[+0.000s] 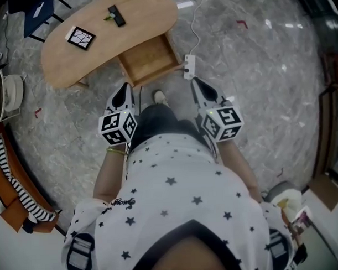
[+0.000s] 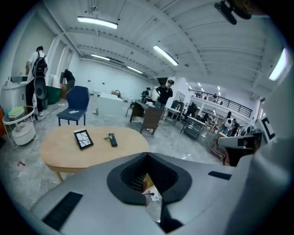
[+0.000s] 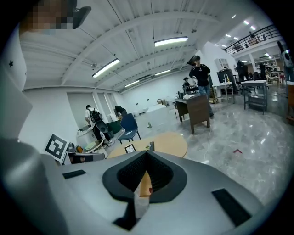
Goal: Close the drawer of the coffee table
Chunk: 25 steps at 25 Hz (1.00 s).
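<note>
The wooden coffee table [image 1: 72,57] stands ahead of me, and its drawer [image 1: 149,61] is pulled out toward me, empty inside. My left gripper [image 1: 125,89] hovers just short of the drawer's front left corner, jaws shut on nothing. My right gripper [image 1: 196,81] hangs to the right of the drawer over the floor, also shut and empty. In the left gripper view the tabletop [image 2: 92,149] lies beyond the closed jaws of the left gripper [image 2: 148,156]. In the right gripper view the table [image 3: 167,143] shows farther off, past the right gripper [image 3: 146,153].
On the table lie a black-framed tile [image 1: 81,37] and a dark remote [image 1: 116,15]. A white power strip [image 1: 189,66] with its cable lies on the floor by the drawer's right corner. A blue chair [image 1: 36,12] stands behind the table, and a shelf with clutter [image 1: 7,165] at the left.
</note>
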Tool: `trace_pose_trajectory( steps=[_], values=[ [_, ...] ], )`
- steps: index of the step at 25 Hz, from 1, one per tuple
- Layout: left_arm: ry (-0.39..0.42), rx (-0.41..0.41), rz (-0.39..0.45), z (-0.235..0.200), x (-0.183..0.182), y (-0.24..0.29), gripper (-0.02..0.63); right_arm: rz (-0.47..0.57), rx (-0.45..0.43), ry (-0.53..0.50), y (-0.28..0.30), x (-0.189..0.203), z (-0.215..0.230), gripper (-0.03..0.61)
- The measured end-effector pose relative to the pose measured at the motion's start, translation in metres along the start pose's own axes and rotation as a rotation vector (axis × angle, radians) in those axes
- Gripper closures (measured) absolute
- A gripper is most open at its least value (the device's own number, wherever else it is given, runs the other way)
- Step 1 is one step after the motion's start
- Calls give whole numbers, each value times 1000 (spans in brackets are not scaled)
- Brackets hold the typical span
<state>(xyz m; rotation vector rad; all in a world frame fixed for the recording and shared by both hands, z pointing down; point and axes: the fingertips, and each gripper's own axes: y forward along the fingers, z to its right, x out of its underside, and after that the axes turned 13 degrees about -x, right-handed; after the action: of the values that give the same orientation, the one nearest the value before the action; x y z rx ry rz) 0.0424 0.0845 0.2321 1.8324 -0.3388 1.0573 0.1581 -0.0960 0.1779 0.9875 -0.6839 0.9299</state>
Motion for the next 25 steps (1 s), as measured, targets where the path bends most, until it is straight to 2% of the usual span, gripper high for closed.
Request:
trace_pose_trajectory(
  steps=[9,18,25],
  values=[
    [-38,-105,-19,-17,13,18,604,-53,-56,-23,31,-11,35,569],
    [-115,-194,-83,-33,55,40,604,-172,-106,-27,69,20,71,569],
    [-130,-225,-130,-43,89,69,604,-243,-114,-26,95,57,104,569]
  ],
)
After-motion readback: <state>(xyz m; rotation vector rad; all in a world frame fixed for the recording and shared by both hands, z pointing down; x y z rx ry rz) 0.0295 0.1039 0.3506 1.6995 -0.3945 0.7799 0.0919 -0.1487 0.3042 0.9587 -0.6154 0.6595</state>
